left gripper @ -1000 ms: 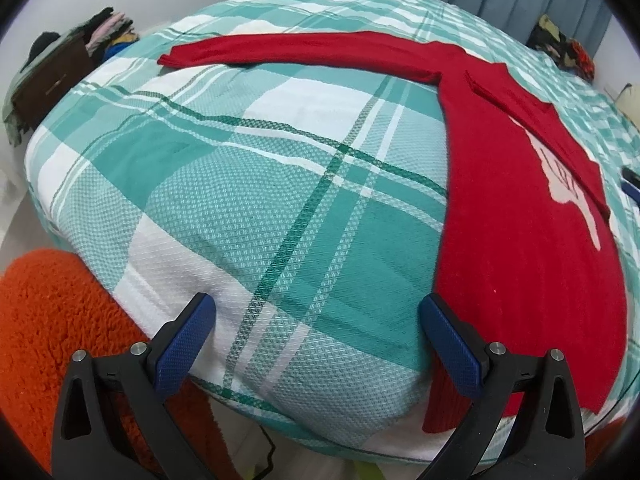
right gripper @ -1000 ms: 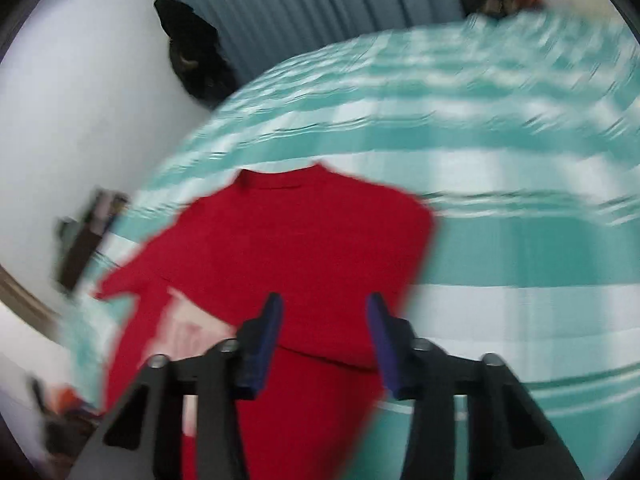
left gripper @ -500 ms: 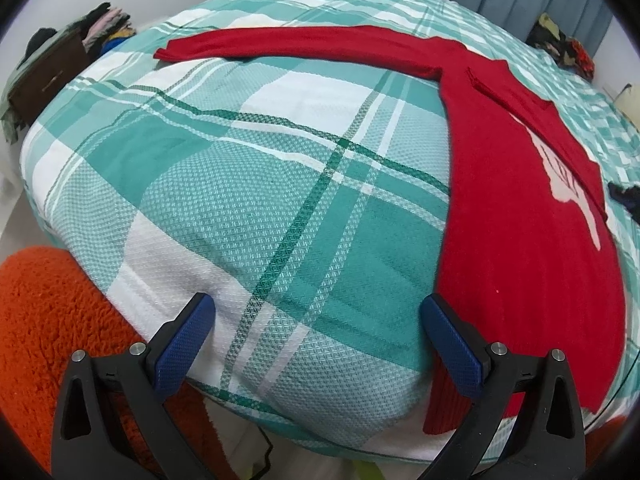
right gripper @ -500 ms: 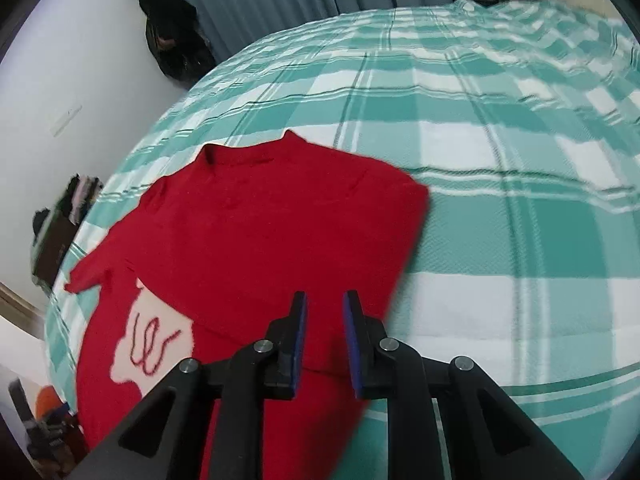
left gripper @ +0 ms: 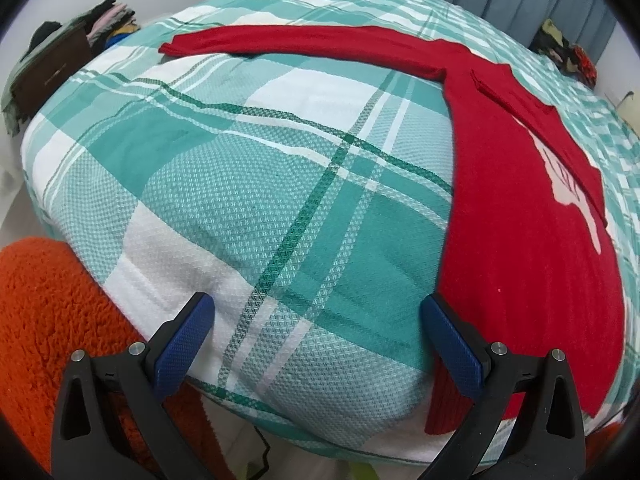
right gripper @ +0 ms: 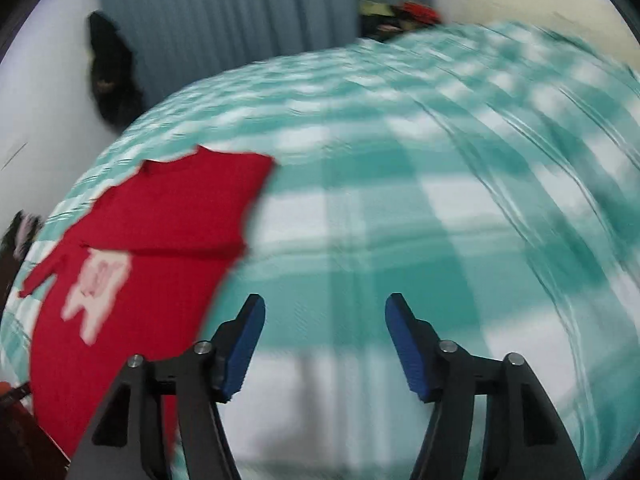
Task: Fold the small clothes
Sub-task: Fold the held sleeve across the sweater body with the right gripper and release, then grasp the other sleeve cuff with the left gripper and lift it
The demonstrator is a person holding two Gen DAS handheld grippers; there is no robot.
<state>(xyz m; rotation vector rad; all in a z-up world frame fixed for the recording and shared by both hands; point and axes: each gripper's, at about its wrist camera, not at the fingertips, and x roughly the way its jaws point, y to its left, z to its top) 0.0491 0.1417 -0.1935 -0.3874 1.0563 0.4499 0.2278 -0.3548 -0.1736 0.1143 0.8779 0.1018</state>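
Observation:
A red sweater (left gripper: 520, 208) with a pale print lies flat on the green plaid bed (left gripper: 248, 200). One sleeve stretches out to the far left; the other side is folded over the body. My left gripper (left gripper: 316, 344) is open and empty above the bed's near edge, its right finger beside the sweater's hem. In the blurred right wrist view the sweater (right gripper: 132, 256) lies at the left, and my right gripper (right gripper: 324, 344) is open and empty over bare bedding to its right.
An orange fluffy rug (left gripper: 44, 320) lies below the bed's near left corner. A dark box with stacked clothes (left gripper: 60, 64) stands at the far left. Grey curtains (right gripper: 248, 12) and piled dark clothes (left gripper: 568, 52) lie beyond the bed.
My right gripper has opened and swung right, off the folded sweater and over bare bedding. The left gripper has stayed open, hardly moving.

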